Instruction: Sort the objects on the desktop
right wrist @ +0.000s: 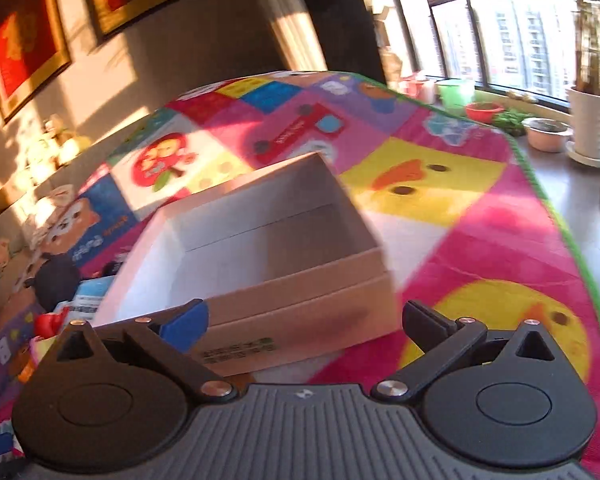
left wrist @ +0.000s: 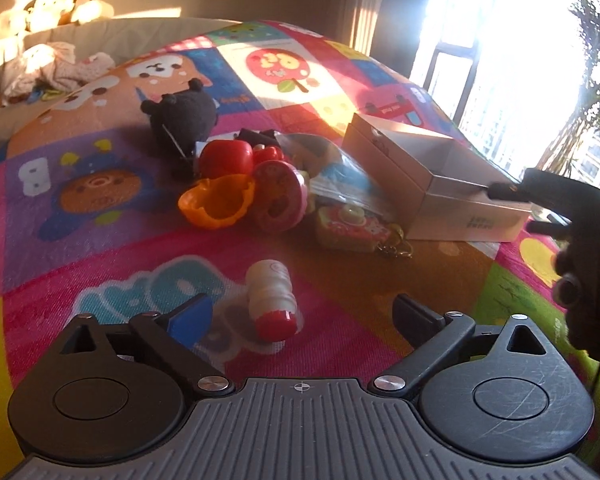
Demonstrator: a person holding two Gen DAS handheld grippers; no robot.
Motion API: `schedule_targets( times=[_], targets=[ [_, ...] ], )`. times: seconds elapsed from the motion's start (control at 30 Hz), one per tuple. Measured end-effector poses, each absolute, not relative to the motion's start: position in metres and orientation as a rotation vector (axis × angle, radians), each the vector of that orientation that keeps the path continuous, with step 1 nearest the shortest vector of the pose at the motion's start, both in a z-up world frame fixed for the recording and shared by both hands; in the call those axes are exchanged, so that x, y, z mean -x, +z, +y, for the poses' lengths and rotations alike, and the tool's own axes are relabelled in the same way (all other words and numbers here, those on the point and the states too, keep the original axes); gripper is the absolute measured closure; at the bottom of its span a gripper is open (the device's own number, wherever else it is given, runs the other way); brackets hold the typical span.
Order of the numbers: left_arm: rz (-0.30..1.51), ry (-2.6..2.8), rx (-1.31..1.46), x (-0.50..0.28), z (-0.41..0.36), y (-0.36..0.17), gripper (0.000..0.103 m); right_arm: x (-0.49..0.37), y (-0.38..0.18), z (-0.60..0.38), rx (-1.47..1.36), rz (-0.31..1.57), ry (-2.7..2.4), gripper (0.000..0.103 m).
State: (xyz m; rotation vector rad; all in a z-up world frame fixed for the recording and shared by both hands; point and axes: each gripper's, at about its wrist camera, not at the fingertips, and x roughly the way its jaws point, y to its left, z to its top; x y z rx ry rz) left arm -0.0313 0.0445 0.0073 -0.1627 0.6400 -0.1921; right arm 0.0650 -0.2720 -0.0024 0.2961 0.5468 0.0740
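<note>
Risk first: the small white plastic bottle with a red cap point(left wrist: 274, 300) lies on its side on the colourful cartoon-print play mat point(left wrist: 100, 240), so we judge it could roll away if one finger nudges it before the other closes, and the soft mat may let it tip under pressure. Left gripper point(left wrist: 300, 316) hovers over it, jaws spread wide and holding nothing, blue-padded finger point(left wrist: 192, 316) just beside the bottle's shoulder. The bottle looks smooth, rounded, ribbed at the waist, cap pointing toward us. Beyond the bottle sits the toy pile: an orange plastic half-shell point(left wrist: 218, 202), a red round toy point(left wrist: 226, 158), a pink doughnut-shaped toy point(left wrist: 278, 196), a pink toy camera keychain point(left wrist: 354, 228), a black plush toy point(left wrist: 182, 114) farthest back. To the right of the pile stands the open beige cardboard box point(right wrist: 268, 240), empty inside as far as we see. Right gripper point(right wrist: 304, 320) hangs at the box's near corner, jaws also spread, gripping nothing; we judge a careless move there could shove the light box across the mat. Right-wrist view is motion-blurred, so contact with the box is unclear.
</note>
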Motion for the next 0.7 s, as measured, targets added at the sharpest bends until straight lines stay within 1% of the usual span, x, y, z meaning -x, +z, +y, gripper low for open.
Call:
schedule_targets(
  times=[0.17,0.37,0.53,0.7],
  targets=[
    [0.642,-0.183,0.185,0.031,0.048,0.007,0.003,-0.077,0.014,-0.217,-0.144,0.477,0.207,0.000],
    [0.651,-0.179,0.220,0.030,0.052,0.005,0.002,-0.059,0.010,-0.156,0.046,0.501,0.446,0.000],
    [0.647,-0.177,0.230,0.031,0.054,0.005,0.001,-0.068,0.015,-0.118,0.075,0.507,0.536,0.000],
    [0.634,-0.169,0.254,0.033,0.057,0.005,0.001,-0.086,0.013,-0.099,0.111,0.557,0.484,0.001]
  ],
)
